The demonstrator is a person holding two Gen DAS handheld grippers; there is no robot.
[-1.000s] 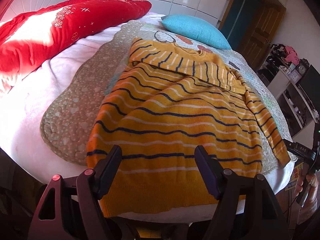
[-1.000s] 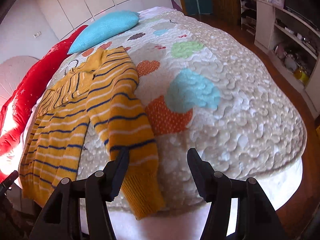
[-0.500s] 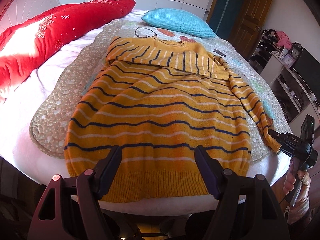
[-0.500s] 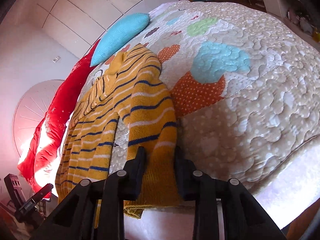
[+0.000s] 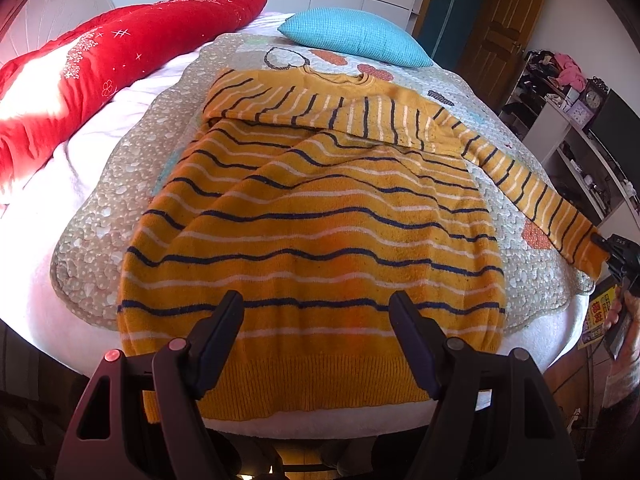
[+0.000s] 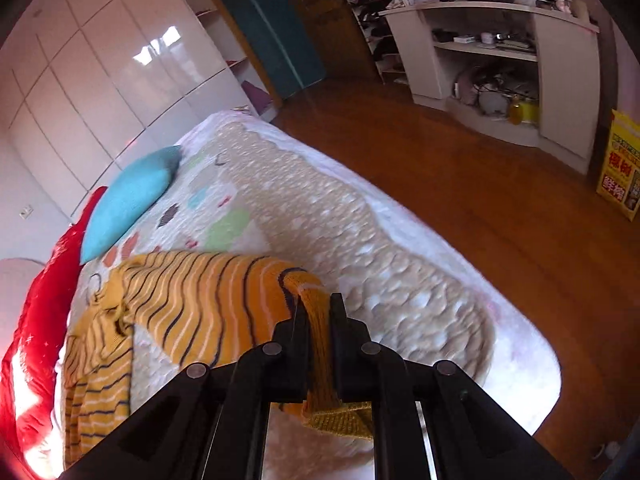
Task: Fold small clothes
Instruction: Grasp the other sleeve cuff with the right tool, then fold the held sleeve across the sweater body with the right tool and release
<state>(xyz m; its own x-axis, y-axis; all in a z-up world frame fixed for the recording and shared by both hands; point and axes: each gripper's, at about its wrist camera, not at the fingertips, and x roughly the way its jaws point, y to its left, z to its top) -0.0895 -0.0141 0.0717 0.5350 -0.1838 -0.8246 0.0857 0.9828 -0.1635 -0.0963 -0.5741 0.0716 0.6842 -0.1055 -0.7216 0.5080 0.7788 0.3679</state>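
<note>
A mustard-yellow sweater (image 5: 312, 220) with navy and white stripes lies flat on the bed, its left sleeve folded across the chest. My left gripper (image 5: 316, 308) hangs open over the ribbed hem, holding nothing. The right sleeve (image 5: 532, 192) stretches out to the bed's right edge, where my right gripper (image 5: 612, 248) has it by the end. In the right wrist view the right gripper (image 6: 318, 304) has its jaws closing tight on the sleeve cuff (image 6: 320, 344), pads pressed on the knit. The sleeve (image 6: 224, 300) is lifted off the bedspread.
A red quilt (image 5: 80, 76) lies along the bed's left side and a blue pillow (image 5: 352, 36) at its head. The patterned bedspread (image 5: 120, 184) covers the mattress. Right of the bed are wooden floor (image 6: 480, 200), white shelves (image 6: 500, 60) and a yellow bag (image 6: 620, 168).
The right gripper went from open beside the sleeve to shut on its cuff, then rolled and pulled the sleeve up and outward. The left gripper drifted a little along the hem, still open.
</note>
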